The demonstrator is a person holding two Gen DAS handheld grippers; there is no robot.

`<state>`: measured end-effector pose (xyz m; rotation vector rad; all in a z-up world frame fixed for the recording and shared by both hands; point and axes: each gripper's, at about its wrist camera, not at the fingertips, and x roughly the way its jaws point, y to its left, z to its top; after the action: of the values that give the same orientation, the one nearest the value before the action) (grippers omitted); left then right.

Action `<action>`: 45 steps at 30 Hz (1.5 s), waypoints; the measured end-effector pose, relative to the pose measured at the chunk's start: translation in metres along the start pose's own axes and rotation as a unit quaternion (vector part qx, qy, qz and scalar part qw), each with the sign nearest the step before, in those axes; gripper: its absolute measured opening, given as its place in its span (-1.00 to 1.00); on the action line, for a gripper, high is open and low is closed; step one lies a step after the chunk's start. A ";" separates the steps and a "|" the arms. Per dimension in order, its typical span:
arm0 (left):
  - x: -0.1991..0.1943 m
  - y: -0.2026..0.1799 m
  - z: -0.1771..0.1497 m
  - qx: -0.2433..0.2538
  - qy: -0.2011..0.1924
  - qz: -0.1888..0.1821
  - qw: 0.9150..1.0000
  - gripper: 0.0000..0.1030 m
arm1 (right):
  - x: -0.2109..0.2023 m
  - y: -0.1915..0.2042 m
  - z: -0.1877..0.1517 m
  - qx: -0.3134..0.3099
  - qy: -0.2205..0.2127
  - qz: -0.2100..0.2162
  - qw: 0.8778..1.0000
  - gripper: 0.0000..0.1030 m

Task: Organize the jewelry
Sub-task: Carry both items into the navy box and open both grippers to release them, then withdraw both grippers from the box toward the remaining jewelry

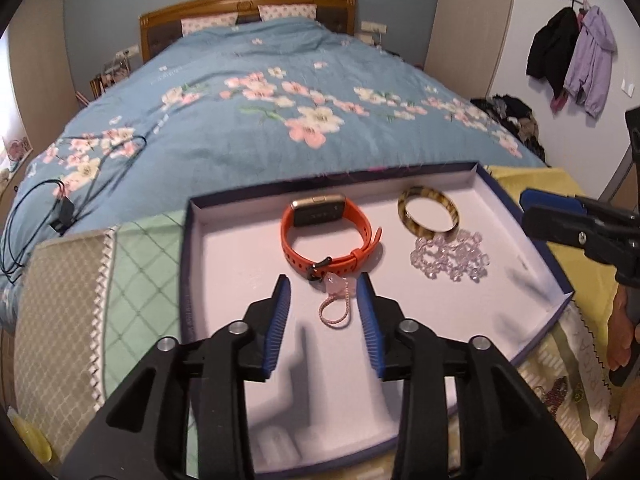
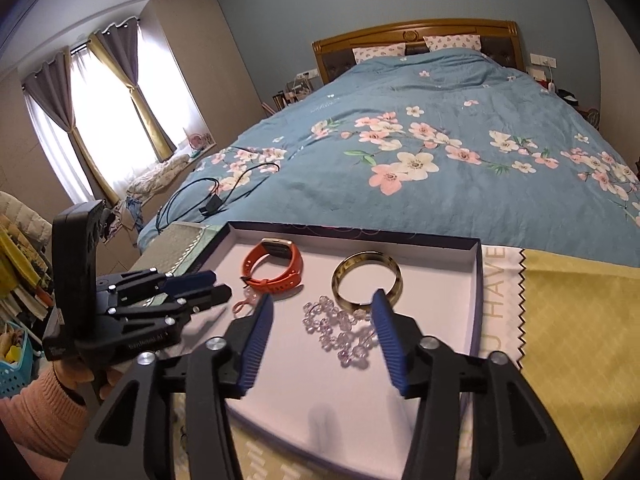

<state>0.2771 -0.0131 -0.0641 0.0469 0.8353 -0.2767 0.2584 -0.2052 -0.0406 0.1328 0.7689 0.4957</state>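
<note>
A shallow tray (image 1: 224, 256) with a white floor and dark blue rim lies at the foot of the bed. In it rest an orange watch (image 1: 298, 254), a tortoiseshell bangle (image 1: 422, 233), a clear bead bracelet (image 1: 452, 258) and a pink stone charm (image 1: 334, 283) on a cord loop. My left gripper (image 1: 323, 280) hovers open over the charm, its pads apart from it. My right gripper (image 2: 322, 296) stands open above the bead bracelet (image 2: 340, 328), just in front of the bangle (image 2: 340, 276). The watch (image 2: 294, 270) and the left gripper (image 2: 218, 286) show further left.
The tray (image 2: 312, 384) sits on a green quilted cloth (image 1: 136, 280) and a yellow cloth (image 2: 568, 320). Behind it spreads a blue flowered duvet (image 1: 248, 128) with a black cable (image 1: 60, 212). Coats (image 1: 576, 52) hang on the right wall. A hand in a pink sleeve (image 2: 36, 408) holds the left gripper.
</note>
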 end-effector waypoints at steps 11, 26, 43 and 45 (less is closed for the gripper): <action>-0.078 0.003 -0.032 -0.001 -0.060 -0.006 0.998 -0.19 | -0.045 0.010 -0.032 -0.019 -0.011 0.004 1.000 0.18; -0.105 -0.006 -0.097 0.003 -0.042 -0.025 0.999 -0.18 | -0.062 0.016 -0.100 -0.028 0.033 -0.012 0.999 0.18; -0.104 -0.042 -0.133 0.042 -0.018 -0.071 0.996 -0.18 | -0.063 0.022 -0.131 -0.024 0.052 -0.019 0.998 0.18; -0.101 -0.051 -0.135 0.054 -0.011 -0.079 0.995 -0.20 | -0.062 0.023 -0.132 -0.026 0.053 -0.020 0.998 0.18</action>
<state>0.1016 -0.0198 -0.0763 0.0775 0.8023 -0.4709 0.1202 -0.2233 -0.0892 0.0436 0.8611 0.4871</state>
